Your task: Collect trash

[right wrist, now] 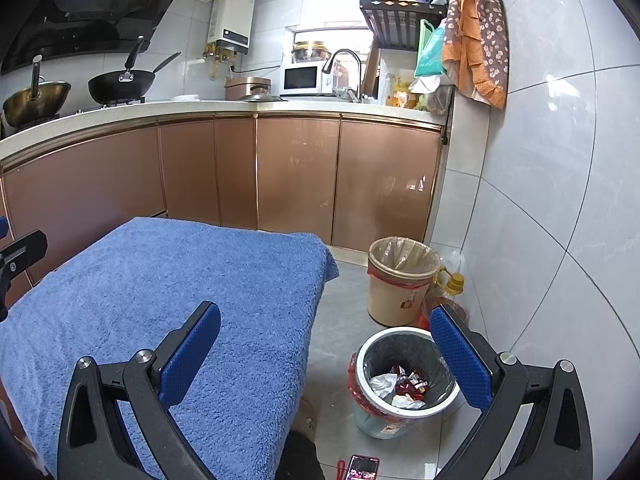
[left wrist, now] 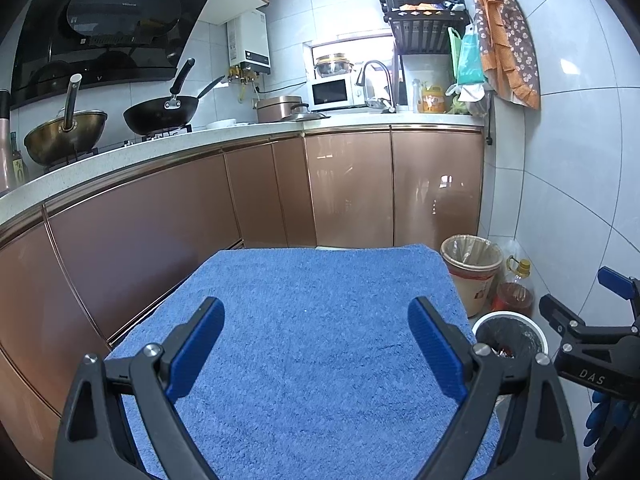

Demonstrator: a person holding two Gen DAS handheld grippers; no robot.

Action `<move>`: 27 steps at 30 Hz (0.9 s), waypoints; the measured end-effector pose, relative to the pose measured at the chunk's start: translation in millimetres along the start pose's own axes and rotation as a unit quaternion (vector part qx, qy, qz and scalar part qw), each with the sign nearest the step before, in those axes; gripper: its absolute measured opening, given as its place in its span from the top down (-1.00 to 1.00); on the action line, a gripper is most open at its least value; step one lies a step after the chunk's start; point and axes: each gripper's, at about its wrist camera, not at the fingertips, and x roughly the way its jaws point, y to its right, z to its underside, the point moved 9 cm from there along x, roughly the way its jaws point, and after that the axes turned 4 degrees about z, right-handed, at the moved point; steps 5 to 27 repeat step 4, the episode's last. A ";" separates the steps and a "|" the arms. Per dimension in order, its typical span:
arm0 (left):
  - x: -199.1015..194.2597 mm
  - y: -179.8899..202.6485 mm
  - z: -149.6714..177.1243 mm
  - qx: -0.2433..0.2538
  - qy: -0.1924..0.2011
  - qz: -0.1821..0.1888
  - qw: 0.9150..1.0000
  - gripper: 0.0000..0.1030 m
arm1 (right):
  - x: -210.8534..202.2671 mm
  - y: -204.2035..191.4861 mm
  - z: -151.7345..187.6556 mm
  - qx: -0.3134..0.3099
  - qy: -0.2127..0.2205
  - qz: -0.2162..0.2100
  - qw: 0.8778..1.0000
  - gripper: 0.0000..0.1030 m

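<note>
A small white-rimmed trash bin (right wrist: 404,380) with a dark liner stands on the floor right of a table covered by a blue towel (right wrist: 168,300). It holds red wrappers and crumpled white paper (right wrist: 404,386). My right gripper (right wrist: 326,338) is open and empty, held above the towel's right edge and the bin. My left gripper (left wrist: 316,330) is open and empty above the blue towel (left wrist: 320,320). The bin (left wrist: 510,336) shows at the left wrist view's right, beside the right gripper's body (left wrist: 588,344). No trash shows on the towel.
A taller beige bin (right wrist: 400,276) with a clear liner stands behind the small bin, next to an oil bottle (right wrist: 450,288). A phone (right wrist: 362,467) lies on the floor. Brown cabinets (right wrist: 296,172) and a counter with woks, microwave and sink are behind.
</note>
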 end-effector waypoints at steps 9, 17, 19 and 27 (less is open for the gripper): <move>0.3 0.6 0.4 0.001 -0.001 -0.001 1.000 -0.81 | 1.5 -0.2 1.8 0.000 -0.002 0.000 1.000 -0.99; 0.3 0.6 0.4 0.001 -0.001 -0.001 1.000 -0.81 | 1.5 -0.2 1.8 0.000 -0.002 0.000 1.000 -0.99; 0.3 0.6 0.4 0.001 -0.001 -0.001 1.000 -0.81 | 1.5 -0.2 1.8 0.000 -0.002 0.000 1.000 -0.99; 0.3 0.6 0.4 0.001 -0.001 -0.001 1.000 -0.81 | 1.5 -0.2 1.8 0.000 -0.002 0.000 1.000 -0.99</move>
